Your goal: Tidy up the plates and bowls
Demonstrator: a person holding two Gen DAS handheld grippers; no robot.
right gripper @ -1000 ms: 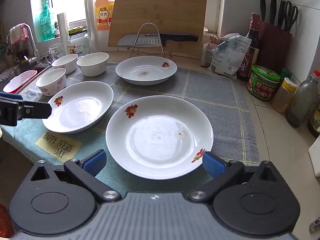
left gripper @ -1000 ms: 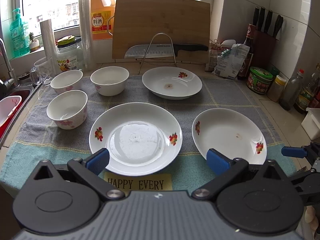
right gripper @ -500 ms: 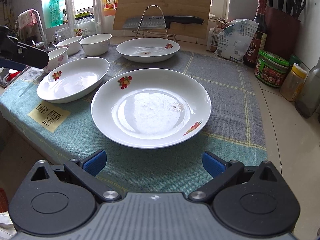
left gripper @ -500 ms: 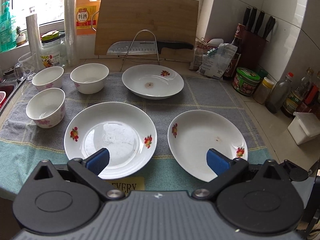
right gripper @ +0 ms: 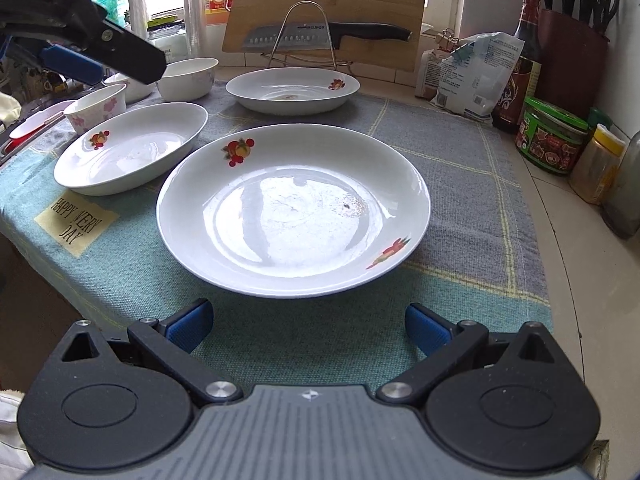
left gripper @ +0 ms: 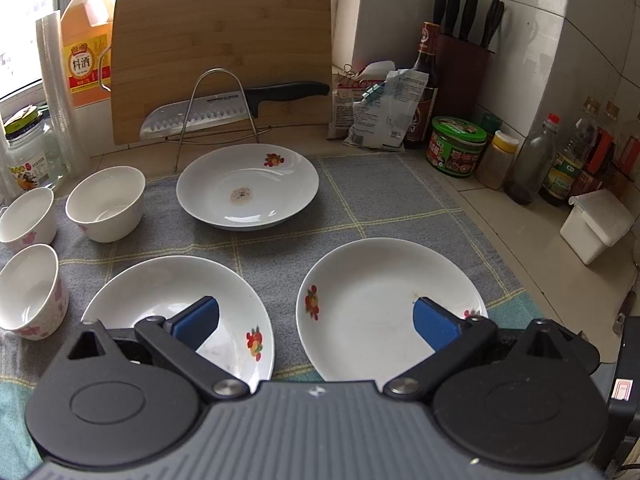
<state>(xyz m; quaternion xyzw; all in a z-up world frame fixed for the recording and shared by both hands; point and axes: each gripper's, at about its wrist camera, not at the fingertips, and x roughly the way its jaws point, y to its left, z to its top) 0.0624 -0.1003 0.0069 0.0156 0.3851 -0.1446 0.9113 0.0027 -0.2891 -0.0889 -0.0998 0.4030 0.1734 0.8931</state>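
Three white plates with flower prints lie on a grey-green cloth (left gripper: 380, 200): a near left plate (left gripper: 168, 300), a near right plate (left gripper: 380, 300) and a far plate (left gripper: 248, 188). Three white bowls (left gripper: 106, 202) (left gripper: 26, 216) (left gripper: 28, 292) stand at the left. My left gripper (left gripper: 316, 322) is open and empty, above the gap between the two near plates. My right gripper (right gripper: 308, 326) is open and empty, low at the near rim of the right plate (right gripper: 294, 208). The left gripper (right gripper: 80, 56) also shows at the upper left of the right wrist view.
A cutting board (left gripper: 220, 56) and a knife (left gripper: 240, 104) on a wire rack stand behind the far plate. Jars, bottles (left gripper: 456, 148) and a knife block (left gripper: 464, 64) line the right counter. A white box (left gripper: 596, 224) sits at the right. The counter's front edge lies just below the cloth.
My left gripper has moved forward and right, over the near plates. My right gripper has dropped lower and closer to the right plate's near rim. Both stay open.
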